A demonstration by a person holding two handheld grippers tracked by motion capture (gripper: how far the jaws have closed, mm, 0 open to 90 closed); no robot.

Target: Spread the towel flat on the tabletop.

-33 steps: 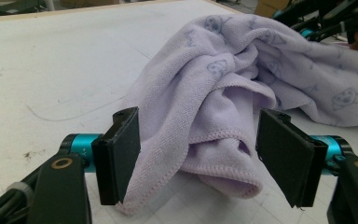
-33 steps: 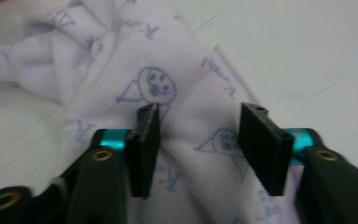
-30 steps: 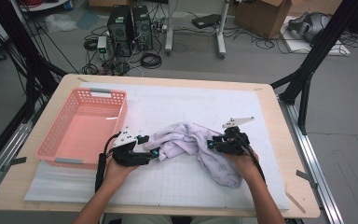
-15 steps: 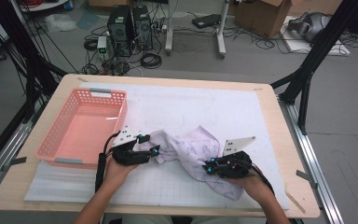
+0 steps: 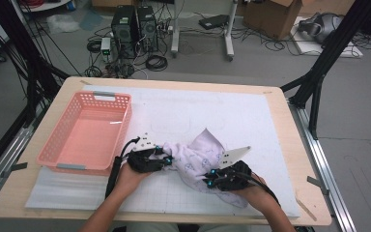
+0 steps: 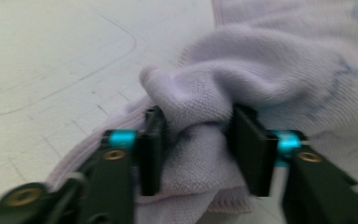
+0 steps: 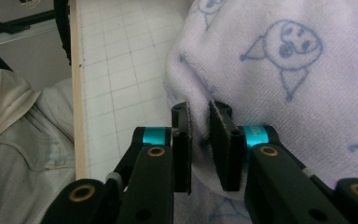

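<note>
A lilac towel (image 5: 193, 157) with small blue drawings lies crumpled on the white gridded mat (image 5: 222, 111), near the table's front. My left gripper (image 5: 166, 159) is at its left end. In the left gripper view the jaws have just been closing, and my left gripper (image 6: 200, 140) now pinches a thick bunch of the towel (image 6: 261, 70). My right gripper (image 5: 207, 178) is at the towel's near edge. Its jaws have eased apart slightly, but my right gripper (image 7: 199, 135) still nips a thin fold of the towel (image 7: 284, 70).
A pink plastic basket (image 5: 70, 166) with nothing in it stands on the left of the wooden table (image 5: 290, 145). The table's front edge (image 7: 78, 93) and the person's beige clothing (image 7: 23, 130) are close behind the right gripper. Computers and cables lie on the floor beyond.
My right hand has moved left and toward the front edge, from the towel's right side to its near edge. The towel has been drawn out wider. The left hand has stayed in place.
</note>
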